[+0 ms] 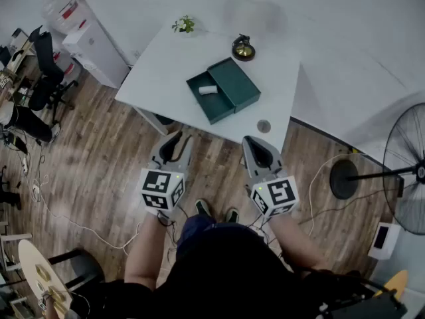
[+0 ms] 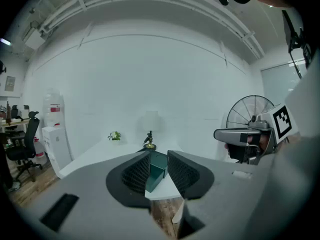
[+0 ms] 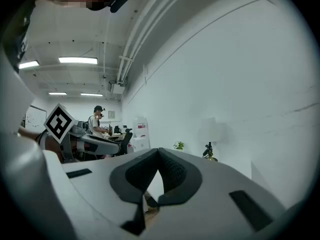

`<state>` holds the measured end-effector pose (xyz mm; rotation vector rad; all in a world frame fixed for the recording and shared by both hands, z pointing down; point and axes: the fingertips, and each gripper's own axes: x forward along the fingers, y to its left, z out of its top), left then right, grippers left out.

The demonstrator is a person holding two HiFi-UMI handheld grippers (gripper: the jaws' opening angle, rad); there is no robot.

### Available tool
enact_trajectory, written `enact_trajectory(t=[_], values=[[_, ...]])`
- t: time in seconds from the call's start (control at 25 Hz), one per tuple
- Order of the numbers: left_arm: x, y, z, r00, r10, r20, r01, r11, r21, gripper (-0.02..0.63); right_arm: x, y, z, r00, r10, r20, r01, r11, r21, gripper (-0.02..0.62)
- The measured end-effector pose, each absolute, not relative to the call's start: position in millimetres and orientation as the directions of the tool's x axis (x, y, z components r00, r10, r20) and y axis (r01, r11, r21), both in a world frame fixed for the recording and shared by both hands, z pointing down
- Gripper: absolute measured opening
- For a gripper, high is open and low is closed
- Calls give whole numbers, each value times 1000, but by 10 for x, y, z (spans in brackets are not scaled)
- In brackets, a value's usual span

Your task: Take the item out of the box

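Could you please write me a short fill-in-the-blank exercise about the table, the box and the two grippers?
1. The white item lies inside the open box, whose colour is ____.
2. The left gripper has its fingers ____, with the box seen between them.
3. The right gripper has its fingers ____, with nothing held.
4. Both grippers are short of the table, over the wooden ____.
Missing words: green; apart; together; floor.

Holding left tongs [image 1: 175,138] and right tongs [image 1: 256,142] out front, side by side, bare forearms [image 1: 147,244] stretched forward. Left with jaws slightly apart, right with jaws pinched together at the tips, both empty.
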<state>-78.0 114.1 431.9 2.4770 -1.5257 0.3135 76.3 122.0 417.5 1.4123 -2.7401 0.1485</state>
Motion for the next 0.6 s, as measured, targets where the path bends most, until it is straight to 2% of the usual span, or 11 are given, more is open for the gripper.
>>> enact_trajectory(t=[0.24,0.6], values=[[-982,1383,4098,411,-880,239,-910,-410,57,101,626,1457,4044,-589,-804,83,-808,585,-62,3],[-790,1642,3825,380,-905,190,-923,-385,7,100,826,1651,3760,-582,-813,17,-813,582,-20,20]])
